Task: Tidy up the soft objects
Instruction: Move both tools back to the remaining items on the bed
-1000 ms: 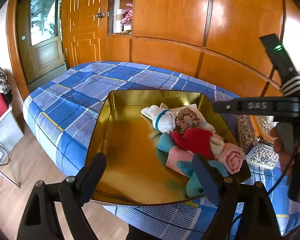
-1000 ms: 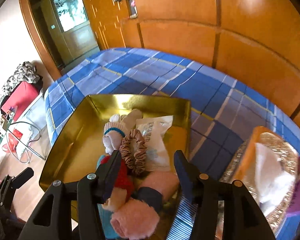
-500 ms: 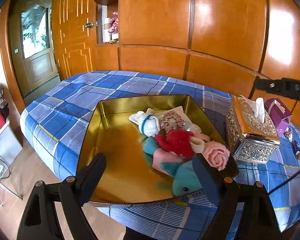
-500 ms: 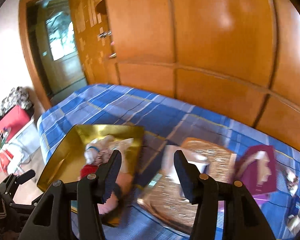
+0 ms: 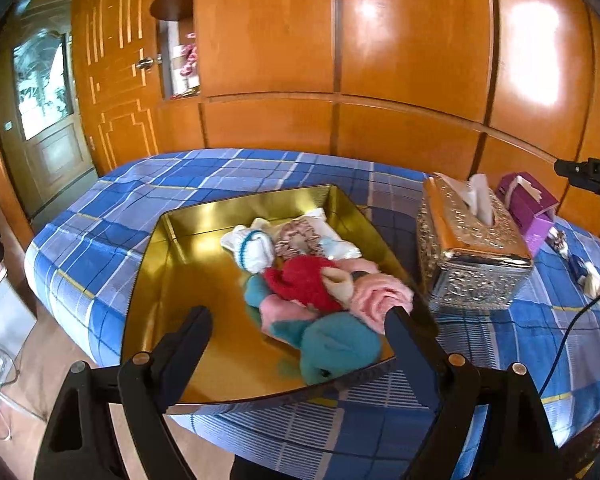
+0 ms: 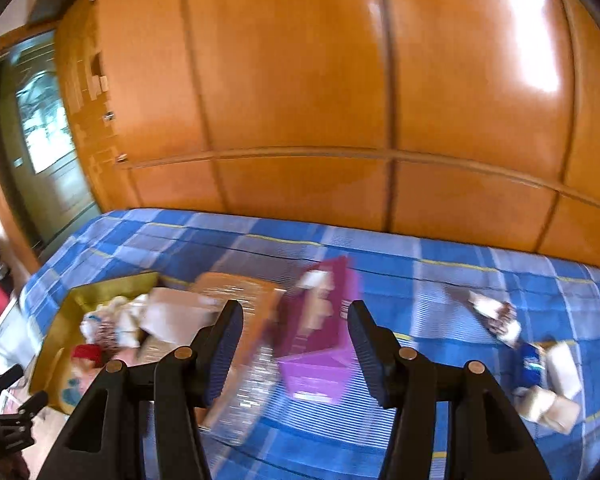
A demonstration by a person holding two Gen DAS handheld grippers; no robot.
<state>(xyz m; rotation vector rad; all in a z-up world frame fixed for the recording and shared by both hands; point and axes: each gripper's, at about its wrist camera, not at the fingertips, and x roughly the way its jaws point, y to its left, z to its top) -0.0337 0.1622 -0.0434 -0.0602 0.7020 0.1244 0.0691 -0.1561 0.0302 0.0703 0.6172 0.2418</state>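
Step in hand: judging by the views, the sorting is between picks; neither claw holds anything.
Left gripper (image 5: pixel 298 330): jaws wide and empty, poised over the near edge of the gold tray (image 5: pixel 168 280).
Right gripper (image 6: pixel 295 334): jaws partly apart with nothing between them, aimed past the purple box (image 6: pixel 320 336) (this view is smeared with motion blur).
Soft objects: most are piled in the tray's right half: a teal plush (image 5: pixel 332 346), pink rolled cloth (image 5: pixel 380 294), a red knit piece (image 5: pixel 306 280), a white sock with a teal band (image 5: pixel 252 248) and a scrunchie (image 5: pixel 296 238).
Loose items: a few small soft-looking things (image 6: pixel 548 384) lie on the cloth at the far right, well apart from the tray.
Next move: probably reaching one of those strays, closing on it gently, then carrying it to the tray.
Surface: a table under a blue plaid cloth (image 5: pixel 140 192), also bearing an ornate silver tissue box (image 5: pixel 472 256).
Room: glossy orange wood panelling (image 5: pixel 412 40) behind, a glazed door at left.
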